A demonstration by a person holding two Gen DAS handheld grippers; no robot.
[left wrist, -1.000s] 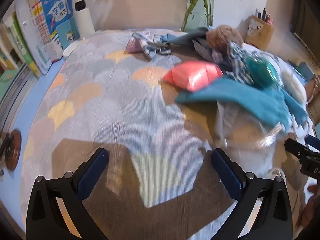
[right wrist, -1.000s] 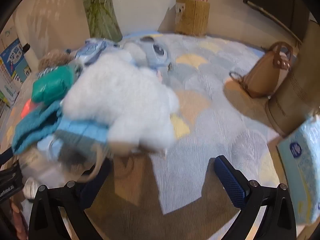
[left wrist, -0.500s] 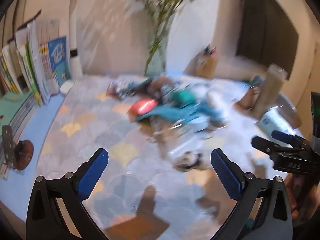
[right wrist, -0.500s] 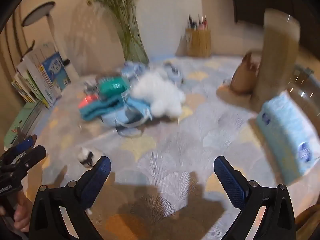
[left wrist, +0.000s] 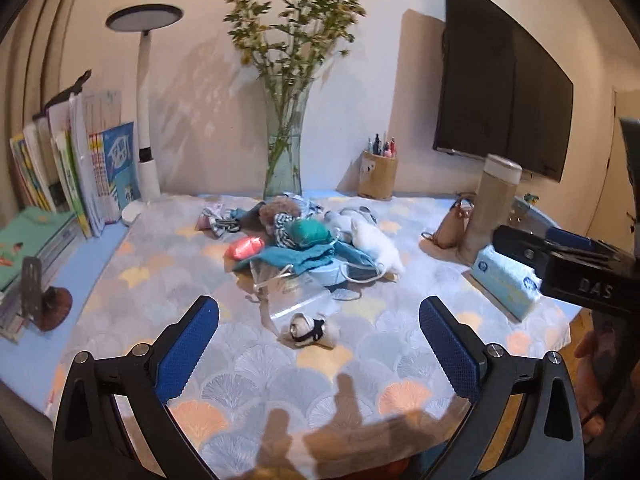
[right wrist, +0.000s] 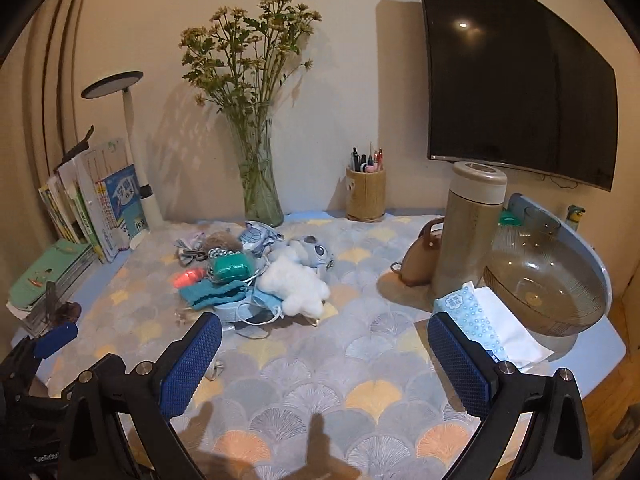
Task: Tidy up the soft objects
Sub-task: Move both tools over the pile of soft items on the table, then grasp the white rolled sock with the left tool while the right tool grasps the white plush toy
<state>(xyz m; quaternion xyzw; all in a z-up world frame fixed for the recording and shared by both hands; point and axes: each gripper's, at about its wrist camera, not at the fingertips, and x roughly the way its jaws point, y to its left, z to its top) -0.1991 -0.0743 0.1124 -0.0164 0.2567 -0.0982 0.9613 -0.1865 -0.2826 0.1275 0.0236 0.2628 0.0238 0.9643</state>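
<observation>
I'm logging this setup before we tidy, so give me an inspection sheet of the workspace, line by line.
Surface: table covered with a fan-pattern cloth, near half bare.
Job's things: a heap of soft objects mid-table, including a white plush, a teal knit piece and a green pouch; one small white rolled item lies apart, nearer the grippers.
Clutter: tissue pack, glass bowl, thermos, brown pouch, pen holder.
Grippers: left gripper and right gripper both open, empty, above the near edge.
Cables: nothing seen.
Surroundings: vase of flowers, desk lamp, books, wall screen.
</observation>
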